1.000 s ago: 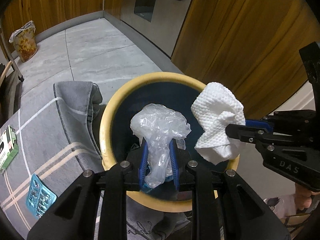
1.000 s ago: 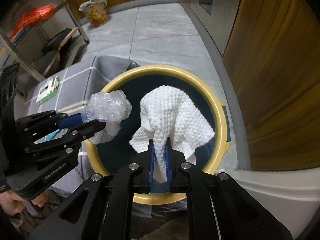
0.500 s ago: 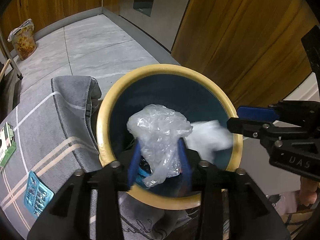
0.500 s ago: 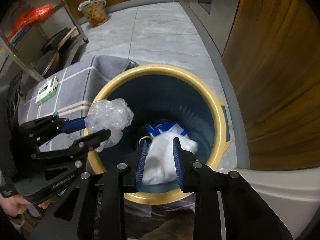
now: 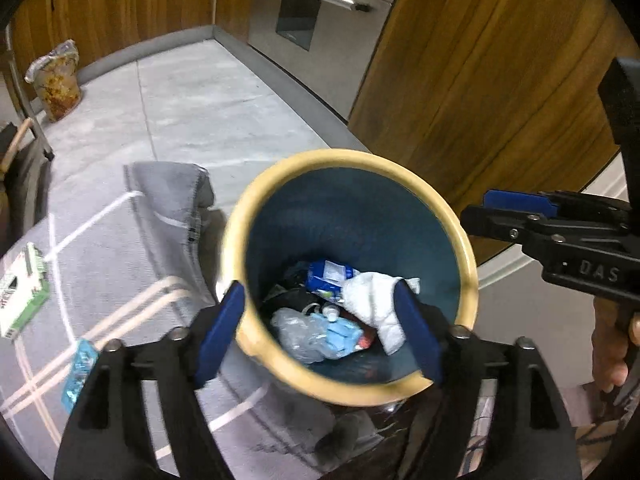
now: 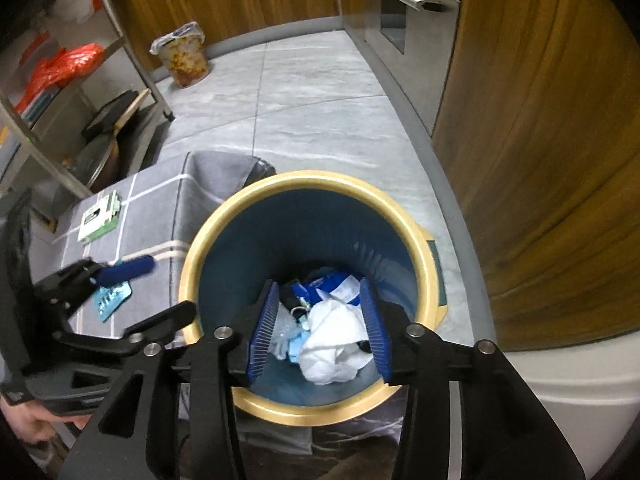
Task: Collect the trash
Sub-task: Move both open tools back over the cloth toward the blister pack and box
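- The white-and-green box [image 5: 22,294] lies farthest left on the grey rug [image 5: 104,264], flat, its long axis running away from the camera and slightly rightward; it is well apart from both tongs.
- The blue blister pack [image 5: 79,368] lies on the same rug nearer in, just left of the left tongs [image 5: 318,328] in the left wrist view, its long axis angled up and to the right. Judged from this layout, these two are the likeliest trash left to collect.
- The left tongs hang over the near rim of the yellow-rimmed bin [image 5: 466,240]; the jaws are opening, already wide, with nothing between them. One blue pad sits outside the rim on the rug side, the other over the bin's mouth.
- Inside the bin, on its bottom, lie the clear plastic wad [image 5: 298,330] and, to its right, the crumpled white paper towel [image 5: 374,300], among other scraps.
- The right tongs [image 6: 320,330] point down into the bin; the jaws are opening, about half spread, gripping nothing, with the paper towel lying well below them.
- The relation that matters next: both rug items lie left of the bin, so the left hand is clearly nearer; the right would have to cross over the bin.
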Motion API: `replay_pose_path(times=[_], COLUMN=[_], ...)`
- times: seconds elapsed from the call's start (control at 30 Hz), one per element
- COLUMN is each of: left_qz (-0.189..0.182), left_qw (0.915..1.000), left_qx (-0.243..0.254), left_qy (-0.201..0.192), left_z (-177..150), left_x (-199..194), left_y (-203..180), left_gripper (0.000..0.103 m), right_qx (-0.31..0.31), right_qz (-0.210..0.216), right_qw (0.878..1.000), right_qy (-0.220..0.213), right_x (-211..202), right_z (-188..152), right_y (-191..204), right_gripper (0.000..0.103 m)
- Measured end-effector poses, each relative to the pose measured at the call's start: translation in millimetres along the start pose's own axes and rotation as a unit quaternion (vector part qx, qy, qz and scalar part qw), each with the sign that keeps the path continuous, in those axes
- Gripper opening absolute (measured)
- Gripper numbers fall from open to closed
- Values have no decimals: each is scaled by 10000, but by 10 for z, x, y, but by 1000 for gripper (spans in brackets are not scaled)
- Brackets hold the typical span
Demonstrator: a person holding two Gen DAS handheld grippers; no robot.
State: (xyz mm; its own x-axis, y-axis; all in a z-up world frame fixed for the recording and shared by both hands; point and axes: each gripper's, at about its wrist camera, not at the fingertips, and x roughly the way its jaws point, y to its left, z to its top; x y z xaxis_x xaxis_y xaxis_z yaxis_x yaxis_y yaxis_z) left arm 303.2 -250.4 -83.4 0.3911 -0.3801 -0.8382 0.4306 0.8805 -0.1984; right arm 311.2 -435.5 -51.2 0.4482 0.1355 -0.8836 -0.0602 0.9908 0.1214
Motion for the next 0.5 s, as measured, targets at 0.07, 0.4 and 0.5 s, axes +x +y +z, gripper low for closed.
replay_pose_path(times=[0.07,0.4,0.5], left_qz=[103,617,779], left_qw=[9999,9968,9951], left_qx=[-6,-462,-558], left_qy=[-70,-230,-226], left_z=[-22,-201,-291], left_x=[-116,-559,-642], left_y=[106,874,1104], left_gripper=[81,85,85], right_qx=[-85,-497,-611], right_qz=[18,216,252], right_qw=[10000,9985,9978], right_qy=[-14,-60,-43], right_x=[3,14,43], right_z=[12,86,112], right_y=[77,516,637], right_gripper=[50,61,64])
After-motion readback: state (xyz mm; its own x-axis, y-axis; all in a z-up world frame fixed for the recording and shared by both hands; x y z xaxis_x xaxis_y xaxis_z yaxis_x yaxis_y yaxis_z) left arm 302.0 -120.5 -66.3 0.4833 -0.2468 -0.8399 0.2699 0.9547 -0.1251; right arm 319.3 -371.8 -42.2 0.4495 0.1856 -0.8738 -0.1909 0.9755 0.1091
